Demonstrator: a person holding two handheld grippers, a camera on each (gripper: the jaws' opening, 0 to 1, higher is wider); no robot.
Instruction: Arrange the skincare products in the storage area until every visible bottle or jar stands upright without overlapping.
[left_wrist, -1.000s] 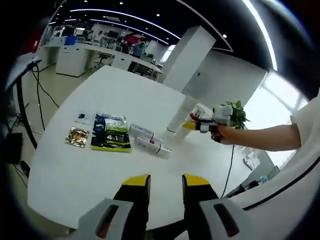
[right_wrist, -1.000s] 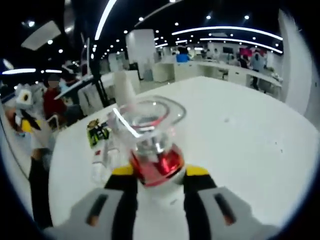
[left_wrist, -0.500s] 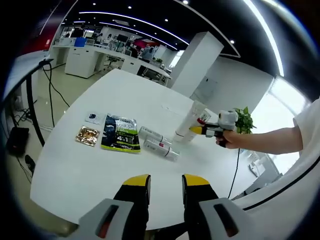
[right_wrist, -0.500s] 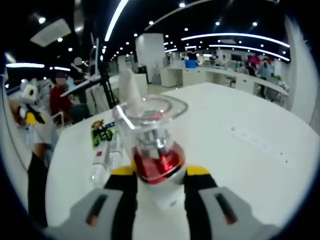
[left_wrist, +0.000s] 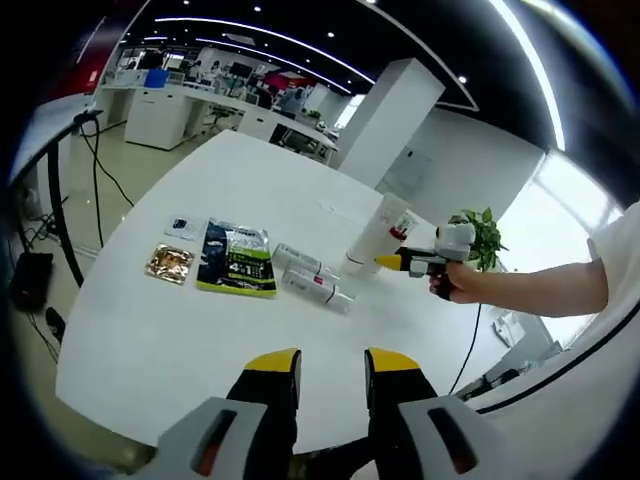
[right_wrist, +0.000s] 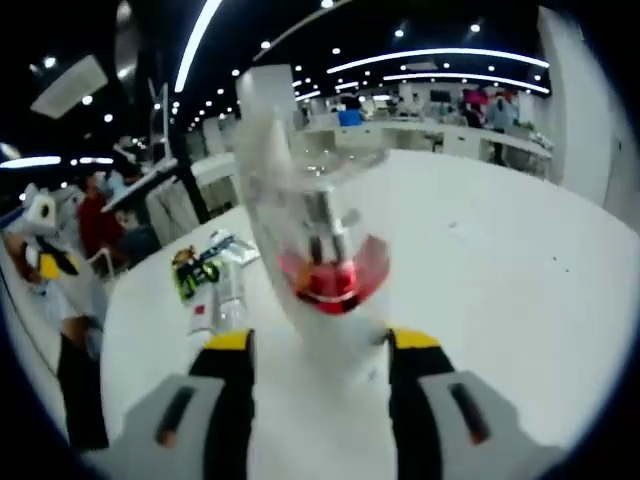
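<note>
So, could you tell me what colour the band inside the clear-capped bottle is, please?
Red, on the bottle; clearest in the right gripper view.

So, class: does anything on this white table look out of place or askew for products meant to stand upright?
Yes. Two small white bottles lie flat on the round white table, beside the dark green packet. The tall white bottle with a red collar looks tilted between the right hand-held gripper's open jaws.
</note>
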